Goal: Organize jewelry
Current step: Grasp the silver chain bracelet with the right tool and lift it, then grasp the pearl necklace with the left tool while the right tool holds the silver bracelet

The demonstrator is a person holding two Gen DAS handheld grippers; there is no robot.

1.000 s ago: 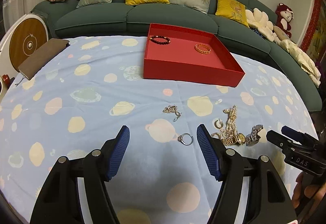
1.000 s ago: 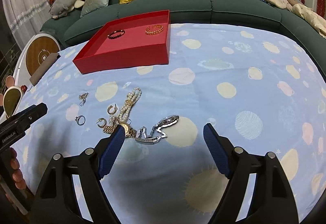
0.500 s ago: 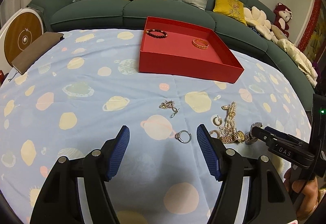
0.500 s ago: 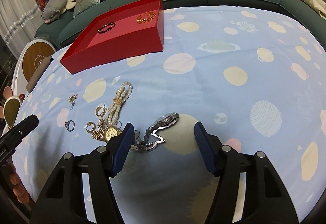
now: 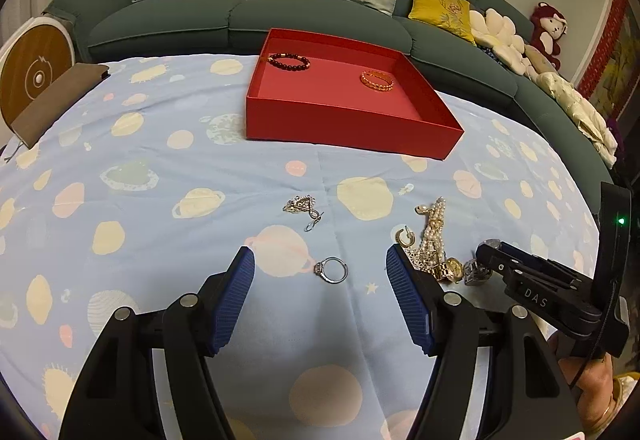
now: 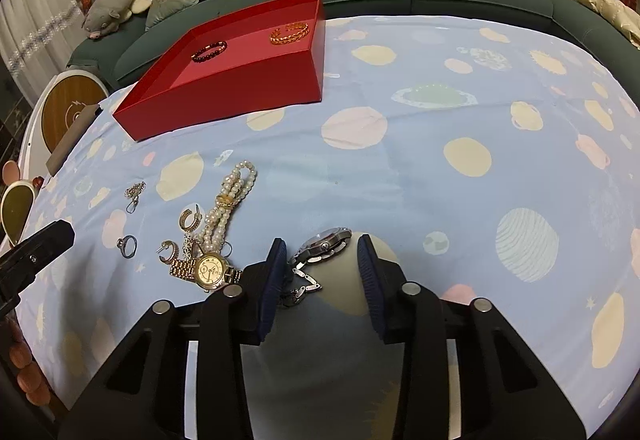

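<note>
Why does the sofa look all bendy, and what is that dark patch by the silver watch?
Both wrist views use fisheye lenses, so the sofa curves. In the right wrist view, the right tongs cast a shadow on the cloth around the silver watch.

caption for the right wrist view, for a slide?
Right hand-held gripper open around a silver watch on the planet-print cloth, red tray behind.

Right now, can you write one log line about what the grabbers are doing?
left gripper: open over ring | right gripper: open, straddling silver watch | red tray: two bracelets
</note>
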